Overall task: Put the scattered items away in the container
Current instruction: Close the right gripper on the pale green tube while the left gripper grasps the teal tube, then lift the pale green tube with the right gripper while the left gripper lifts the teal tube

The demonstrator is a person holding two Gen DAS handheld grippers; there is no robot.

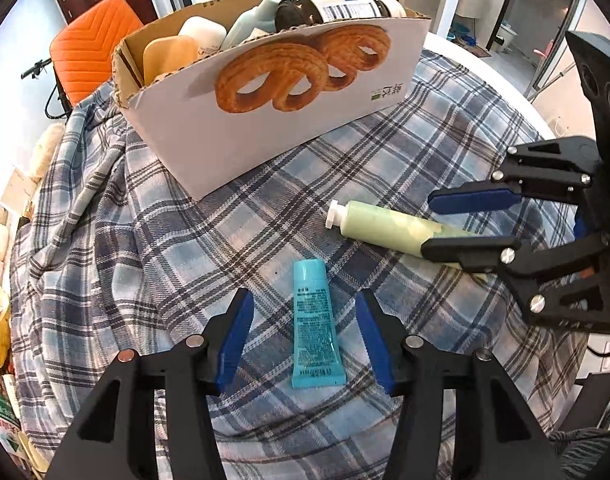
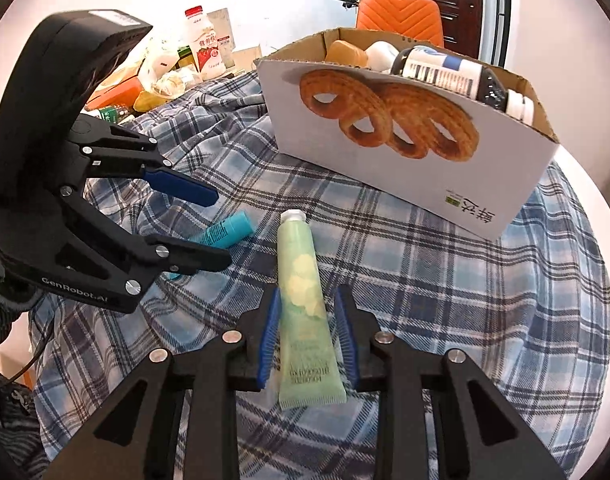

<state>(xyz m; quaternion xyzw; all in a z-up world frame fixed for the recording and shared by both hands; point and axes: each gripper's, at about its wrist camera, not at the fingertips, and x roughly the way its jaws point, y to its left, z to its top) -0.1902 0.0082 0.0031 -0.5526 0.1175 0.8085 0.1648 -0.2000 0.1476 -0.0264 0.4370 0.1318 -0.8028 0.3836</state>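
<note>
A blue tube (image 1: pixel 313 323) lies on the plaid cloth between the open fingers of my left gripper (image 1: pixel 305 308); it also shows in the right wrist view (image 2: pixel 224 232). A pale green tube (image 2: pixel 305 304) with a white cap lies between the open fingers of my right gripper (image 2: pixel 308 312); neither pad touches it. It also shows in the left wrist view (image 1: pixel 385 226), with the right gripper (image 1: pixel 429 222) around its tail. The cardboard box (image 1: pixel 265 116) with a pastry print stands behind, holding a dark bottle (image 1: pixel 329 6), a soap bar and white bottles.
A blue plaid cloth (image 2: pixel 445 280) covers the round white table (image 2: pixel 593 208). An orange chair (image 1: pixel 93 48) stands behind the box. Bottles and packets (image 2: pixel 201 44) are piled at the table's far left side.
</note>
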